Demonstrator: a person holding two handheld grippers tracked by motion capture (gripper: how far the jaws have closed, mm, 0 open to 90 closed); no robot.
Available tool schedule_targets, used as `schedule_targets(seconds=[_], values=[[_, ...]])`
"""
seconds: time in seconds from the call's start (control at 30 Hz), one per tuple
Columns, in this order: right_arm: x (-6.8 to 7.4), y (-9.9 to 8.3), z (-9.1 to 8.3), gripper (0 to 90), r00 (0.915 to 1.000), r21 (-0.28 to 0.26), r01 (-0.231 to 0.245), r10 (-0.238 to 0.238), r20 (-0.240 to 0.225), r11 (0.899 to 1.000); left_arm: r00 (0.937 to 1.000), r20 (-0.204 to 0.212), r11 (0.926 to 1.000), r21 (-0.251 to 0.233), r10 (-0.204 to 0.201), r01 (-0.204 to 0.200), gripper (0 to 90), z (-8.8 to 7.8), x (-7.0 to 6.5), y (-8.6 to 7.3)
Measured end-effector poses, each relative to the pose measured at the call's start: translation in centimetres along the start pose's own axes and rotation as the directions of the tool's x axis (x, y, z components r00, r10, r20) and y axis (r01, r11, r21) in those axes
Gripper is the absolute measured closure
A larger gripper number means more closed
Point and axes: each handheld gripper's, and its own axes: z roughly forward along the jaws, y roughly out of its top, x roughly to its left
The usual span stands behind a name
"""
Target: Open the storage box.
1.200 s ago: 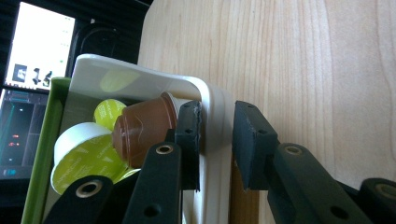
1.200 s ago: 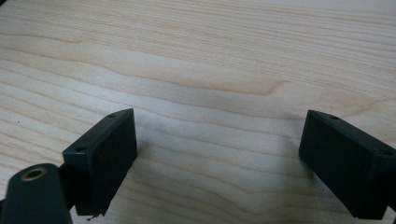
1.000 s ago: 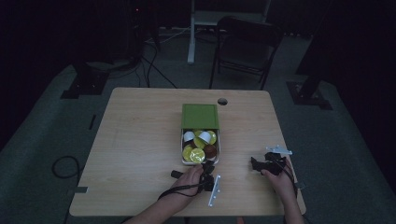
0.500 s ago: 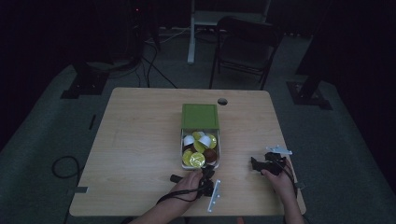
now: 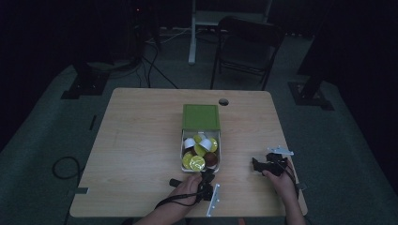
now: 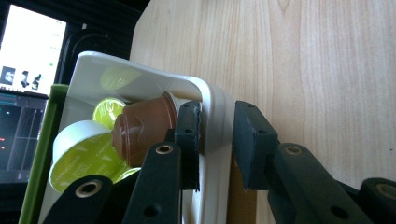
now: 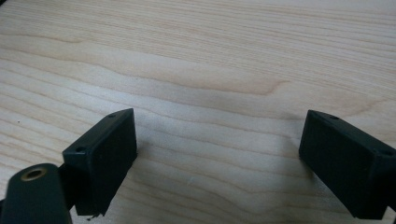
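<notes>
A green box sleeve lies mid-table with its white drawer pulled out toward me. Several coffee capsules, yellow-green, white and brown, fill the drawer. My left gripper is at the drawer's near end. In the left gripper view the left gripper is shut on the drawer's front wall, one jaw inside against a brown capsule, the other outside. My right gripper rests at the table's near right. The right gripper stands open over bare wood.
The wooden table has a cable hole behind the box. A dark chair stands beyond the far edge. Cables lie on the floor at the left. A lit screen glows beyond the drawer.
The drawer has slid a little further out of the green sleeve toward the near edge, with the left gripper on its front wall. The right gripper has stayed put.
</notes>
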Motion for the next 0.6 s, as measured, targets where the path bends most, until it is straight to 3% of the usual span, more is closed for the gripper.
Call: schedule_targets(seconds=[0.33,0.6], values=[[0.0,0.0,0.0,10.8,1.0,0.0,0.0,0.0,0.0,1.0,0.994,0.043,0.9941,-0.036,-0.1,0.102,66.5,-1.0,0.4,-0.3],[0.0,0.0,0.0,10.8,1.0,0.0,0.0,0.0,0.0,1.0,0.981,0.098,0.984,-0.045,-0.167,0.172,66.5,-2.1,0.4,-1.1]])
